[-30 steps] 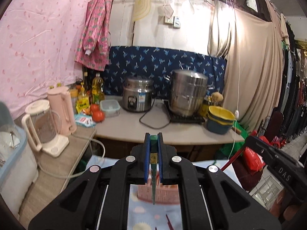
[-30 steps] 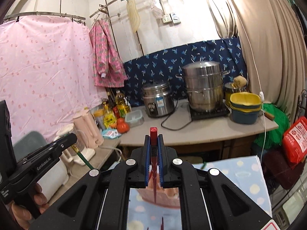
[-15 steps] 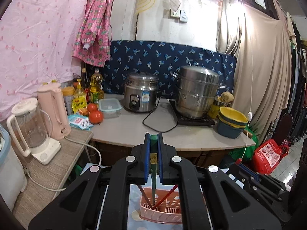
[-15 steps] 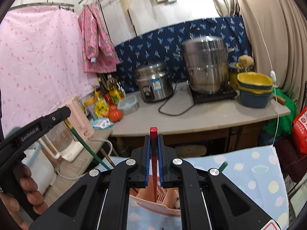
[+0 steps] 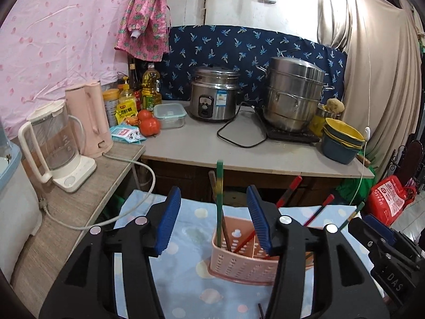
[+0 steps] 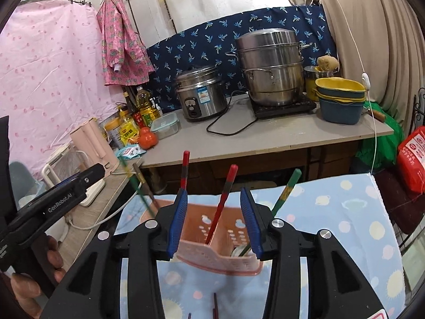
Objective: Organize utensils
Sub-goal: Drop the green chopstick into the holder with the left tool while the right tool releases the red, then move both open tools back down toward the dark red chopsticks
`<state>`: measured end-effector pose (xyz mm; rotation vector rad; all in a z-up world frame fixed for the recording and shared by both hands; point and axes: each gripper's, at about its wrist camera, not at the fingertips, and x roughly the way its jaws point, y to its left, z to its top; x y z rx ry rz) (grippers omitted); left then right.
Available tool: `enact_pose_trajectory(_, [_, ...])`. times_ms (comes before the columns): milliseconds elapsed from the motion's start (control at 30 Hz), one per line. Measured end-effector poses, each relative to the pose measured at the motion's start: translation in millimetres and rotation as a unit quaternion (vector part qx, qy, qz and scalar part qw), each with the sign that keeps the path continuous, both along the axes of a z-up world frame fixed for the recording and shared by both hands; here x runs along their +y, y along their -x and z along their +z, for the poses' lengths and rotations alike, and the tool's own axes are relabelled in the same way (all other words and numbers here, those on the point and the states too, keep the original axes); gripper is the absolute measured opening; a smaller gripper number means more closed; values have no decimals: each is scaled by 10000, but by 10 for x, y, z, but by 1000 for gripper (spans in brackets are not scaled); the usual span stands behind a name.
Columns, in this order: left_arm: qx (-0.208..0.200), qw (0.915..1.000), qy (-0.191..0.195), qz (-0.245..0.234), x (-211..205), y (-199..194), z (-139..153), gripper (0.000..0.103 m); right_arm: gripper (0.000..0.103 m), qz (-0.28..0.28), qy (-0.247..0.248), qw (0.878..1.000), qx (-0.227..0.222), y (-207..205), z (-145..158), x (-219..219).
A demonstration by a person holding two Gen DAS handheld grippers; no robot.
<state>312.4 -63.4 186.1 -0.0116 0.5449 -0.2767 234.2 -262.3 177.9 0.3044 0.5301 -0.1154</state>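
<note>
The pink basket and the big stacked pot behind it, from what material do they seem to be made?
The pink basket looks like moulded plastic, with a matte finish: thin perforated walls in one even colour. The big stacked pot looks like stainless steel, with a brushed, shiny finish: silver tiers that catch bright reflections, with metal side handles. Neither can be confirmed by look alone.

I see a grey desk (image 5: 186, 146) at the back. A shiny rice cooker (image 5: 213, 97) sits on it, with a big steel pot (image 5: 293, 97) beside it on a black hot plate. Yellow and blue bowls (image 5: 342, 143) are stacked at the right end. Red tomatoes (image 5: 148, 123) lie near a clear lunch box (image 5: 169, 111). A pink kettle (image 5: 89, 118) stands beside a white jug (image 5: 53, 143) on a lower shelf. A pink coat (image 5: 144, 13) hangs above.
</note>
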Motion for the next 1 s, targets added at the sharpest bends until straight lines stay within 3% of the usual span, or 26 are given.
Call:
enact_pose_trajectory(433, [128, 9998, -155, -75, 122, 582, -60, 49, 41, 213, 165, 9996, 78, 612, 20, 315])
enact_pose_trajectory(1000, [416, 9986, -252, -187, 257, 1462, -339, 51, 41, 280, 196, 9987, 389, 1447, -261, 595])
